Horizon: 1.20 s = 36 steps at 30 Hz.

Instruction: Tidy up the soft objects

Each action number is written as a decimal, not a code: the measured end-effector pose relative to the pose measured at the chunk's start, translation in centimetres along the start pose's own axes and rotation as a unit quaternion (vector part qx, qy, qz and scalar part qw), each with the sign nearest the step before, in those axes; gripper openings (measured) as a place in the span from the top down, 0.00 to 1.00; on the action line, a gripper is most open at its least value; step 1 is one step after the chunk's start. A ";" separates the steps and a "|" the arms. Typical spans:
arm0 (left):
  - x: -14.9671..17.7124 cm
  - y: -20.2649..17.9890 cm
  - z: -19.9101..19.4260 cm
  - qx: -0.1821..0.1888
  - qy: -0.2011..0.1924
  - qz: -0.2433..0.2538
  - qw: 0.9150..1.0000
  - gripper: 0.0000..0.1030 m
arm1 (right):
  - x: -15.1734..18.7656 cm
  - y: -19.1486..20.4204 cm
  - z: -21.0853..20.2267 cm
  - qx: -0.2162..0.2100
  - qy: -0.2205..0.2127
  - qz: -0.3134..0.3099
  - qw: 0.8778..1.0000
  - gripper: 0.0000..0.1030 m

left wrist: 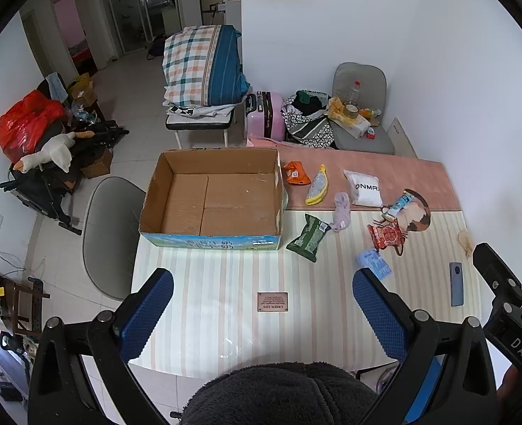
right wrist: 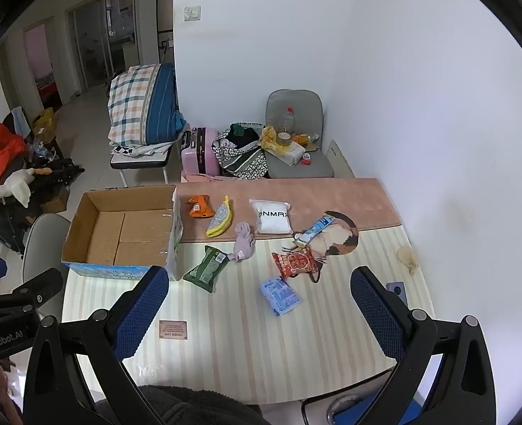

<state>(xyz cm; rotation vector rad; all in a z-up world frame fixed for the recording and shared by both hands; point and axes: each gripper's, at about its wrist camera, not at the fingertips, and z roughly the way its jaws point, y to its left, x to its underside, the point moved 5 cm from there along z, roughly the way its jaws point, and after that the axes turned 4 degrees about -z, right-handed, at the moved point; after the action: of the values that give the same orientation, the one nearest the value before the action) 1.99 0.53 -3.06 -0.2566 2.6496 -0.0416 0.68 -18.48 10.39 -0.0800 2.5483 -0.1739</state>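
An open empty cardboard box (left wrist: 211, 202) (right wrist: 119, 233) stands at the table's far left. To its right lie soft items: an orange packet (left wrist: 295, 173) (right wrist: 199, 206), a yellow pouch (left wrist: 316, 186) (right wrist: 220, 221), a lilac sock (left wrist: 341, 211) (right wrist: 244, 241), a white pack (left wrist: 363, 188) (right wrist: 273, 216), a green packet (left wrist: 308, 236) (right wrist: 207, 268), a red packet (left wrist: 385, 235) (right wrist: 296, 263), a blue tissue pack (left wrist: 375, 264) (right wrist: 280, 295) and a blue tube (left wrist: 398, 205) (right wrist: 314, 231). My left gripper (left wrist: 261, 308) and right gripper (right wrist: 259, 304) are both open and empty, above the table's near part.
A grey phone (left wrist: 456, 283) (right wrist: 397, 288) lies at the table's right, near the wall. A small brown label (left wrist: 272, 301) (right wrist: 173, 329) sits on the striped cloth. Grey chairs (left wrist: 110, 233) (right wrist: 298, 134) stand left of and behind the table. A pink suitcase (right wrist: 199, 152) stands behind.
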 end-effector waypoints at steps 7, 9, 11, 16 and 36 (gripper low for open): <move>-0.4 0.2 -0.4 -0.004 -0.004 0.000 1.000 0.00 | 0.3 0.4 0.3 -0.007 -0.002 0.000 1.000 0.00; -0.5 0.1 -0.6 -0.005 -0.007 0.001 1.000 0.00 | 0.3 0.5 0.4 -0.009 0.000 0.001 1.000 0.00; -0.5 0.0 -0.8 -0.006 -0.009 0.002 1.000 0.00 | 0.4 0.7 0.4 -0.004 -0.002 -0.001 1.000 0.00; -0.5 0.0 -0.8 -0.007 -0.009 0.002 1.000 0.00 | 0.5 0.7 0.4 -0.005 -0.003 0.001 1.000 0.00; -0.9 -0.1 -0.6 -0.007 -0.012 0.007 1.000 0.00 | 0.4 0.1 0.9 -0.005 -0.005 0.008 1.000 0.00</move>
<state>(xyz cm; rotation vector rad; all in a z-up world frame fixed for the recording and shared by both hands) 2.54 0.56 -2.08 -0.2409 2.6281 -0.0142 0.79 -18.50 9.42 -0.0630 2.5390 -0.1537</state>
